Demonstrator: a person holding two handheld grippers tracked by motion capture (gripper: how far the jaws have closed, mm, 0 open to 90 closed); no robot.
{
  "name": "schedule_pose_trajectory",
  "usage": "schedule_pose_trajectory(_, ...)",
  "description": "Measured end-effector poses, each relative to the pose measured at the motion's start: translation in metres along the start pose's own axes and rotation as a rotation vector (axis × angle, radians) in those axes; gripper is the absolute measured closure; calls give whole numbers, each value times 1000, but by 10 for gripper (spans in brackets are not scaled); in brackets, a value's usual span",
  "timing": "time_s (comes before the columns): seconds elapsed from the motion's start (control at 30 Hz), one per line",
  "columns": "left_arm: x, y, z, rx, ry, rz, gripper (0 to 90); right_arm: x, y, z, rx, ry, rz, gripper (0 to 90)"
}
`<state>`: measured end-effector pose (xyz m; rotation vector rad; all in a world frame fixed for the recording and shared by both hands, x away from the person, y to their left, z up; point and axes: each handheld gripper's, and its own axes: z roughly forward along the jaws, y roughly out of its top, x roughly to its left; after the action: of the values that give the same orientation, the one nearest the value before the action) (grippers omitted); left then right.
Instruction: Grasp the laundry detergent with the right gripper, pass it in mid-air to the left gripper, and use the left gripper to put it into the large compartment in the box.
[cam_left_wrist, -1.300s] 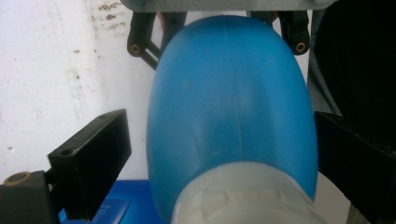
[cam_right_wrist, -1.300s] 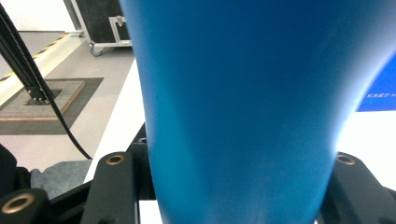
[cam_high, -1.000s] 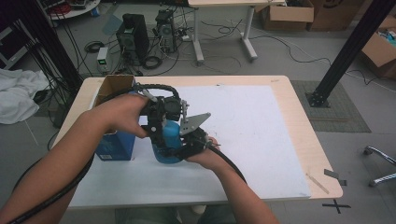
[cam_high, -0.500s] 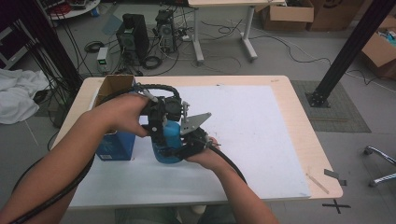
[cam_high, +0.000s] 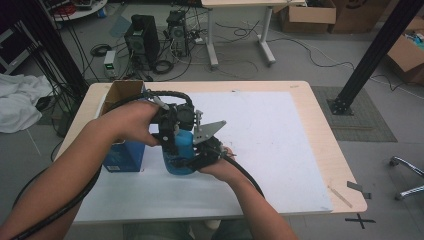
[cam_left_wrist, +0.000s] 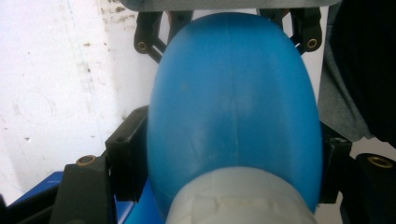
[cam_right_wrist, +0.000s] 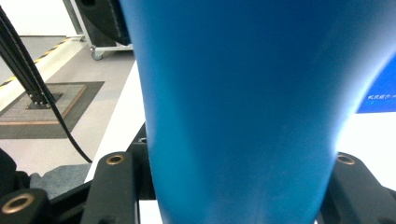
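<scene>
A blue bottle (cam_high: 179, 155) is stood on the white mat (cam_high: 280, 150), just right of the blue box (cam_high: 122, 156). It is pinched near its top by the left gripper (cam_high: 172, 142) and lower down by the right gripper (cam_high: 200, 156). Open mat is left to the bottle's right, up to the table's edge (cam_high: 345, 175).

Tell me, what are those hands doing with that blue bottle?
A person is gripping a blue bottle with two handheld grippers at once. The left gripper clamps it near the cap end, and the right gripper clamps its body. The bottle stands on the white table, beside a blue box.
</scene>
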<state>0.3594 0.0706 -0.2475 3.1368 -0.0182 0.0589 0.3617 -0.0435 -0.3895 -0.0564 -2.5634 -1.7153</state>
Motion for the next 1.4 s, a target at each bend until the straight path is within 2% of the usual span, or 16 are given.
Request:
schedule_pose_trajectory(0.47, -2, 1, 2, 19, -4, -1, 378, 0, 0, 2, 0, -4, -7, 445)
schedule_pose_trajectory(0.73, -5, 5, 1, 49, 6, -20, 385, 1, -1, 1, 6, -4, -24, 438)
schedule_pose_trajectory(1.1, -6, 13, -5, 79, 22, -22, 387, 3, -1, -4, -29, -26, -54, 417)
schedule_pose_trajectory(1.23, -6, 14, -5, 86, 15, -29, 387, 4, -1, -6, -35, -37, -55, 375)
schedule_pose_trajectory(1.4, -6, 13, -5, 83, 8, -36, 387, 3, -2, -11, -52, -27, -46, 320)
